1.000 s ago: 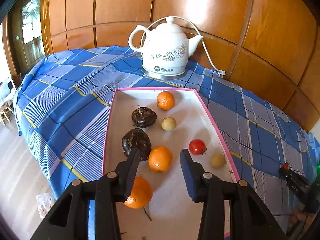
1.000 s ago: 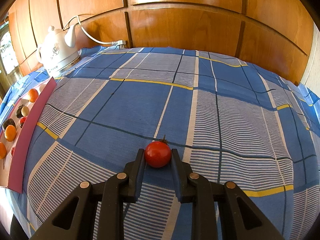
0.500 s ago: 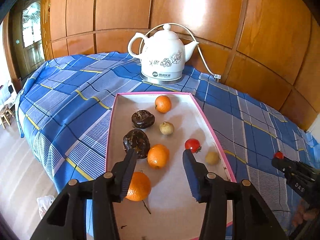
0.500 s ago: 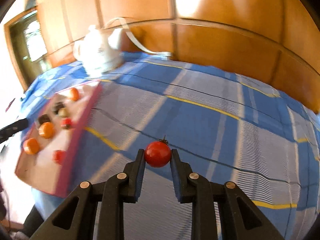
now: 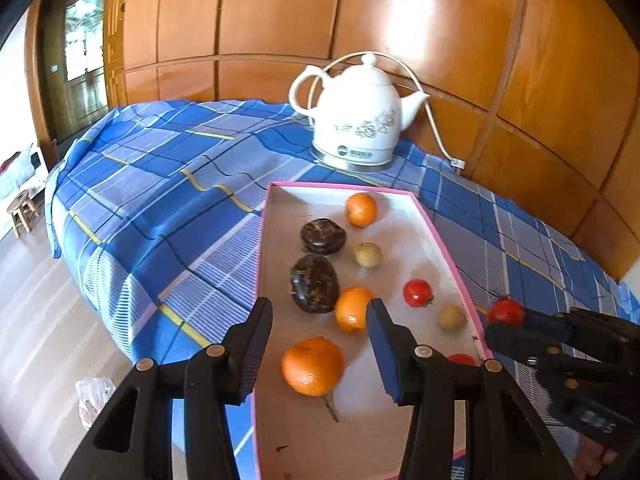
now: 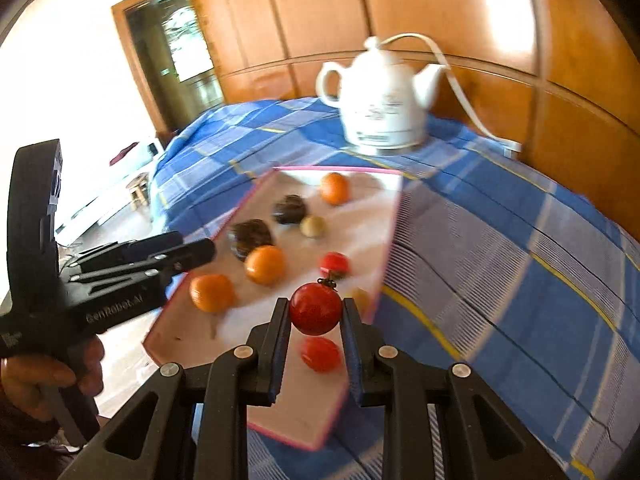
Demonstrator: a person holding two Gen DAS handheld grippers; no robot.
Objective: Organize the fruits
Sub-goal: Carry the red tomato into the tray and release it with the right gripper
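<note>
The right gripper (image 6: 315, 322) has carried the tomato (image 6: 315, 309) over the tray (image 6: 280, 412), squeezing its sides. It looks soft; hold gently. The left gripper (image 5: 318, 346) is open, holding nothing.

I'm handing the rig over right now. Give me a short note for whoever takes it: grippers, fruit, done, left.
Right gripper: shut on a cherry tomato, held above the tray's near right corner.
Left gripper: open, holding nothing, over the tray's near end.
Pink-rimmed tray: three oranges, two dark fruits, two pale fruits and two tomatoes inside.
Done: those fruits are in the tray.
Left: set the held tomato down inside.
</note>
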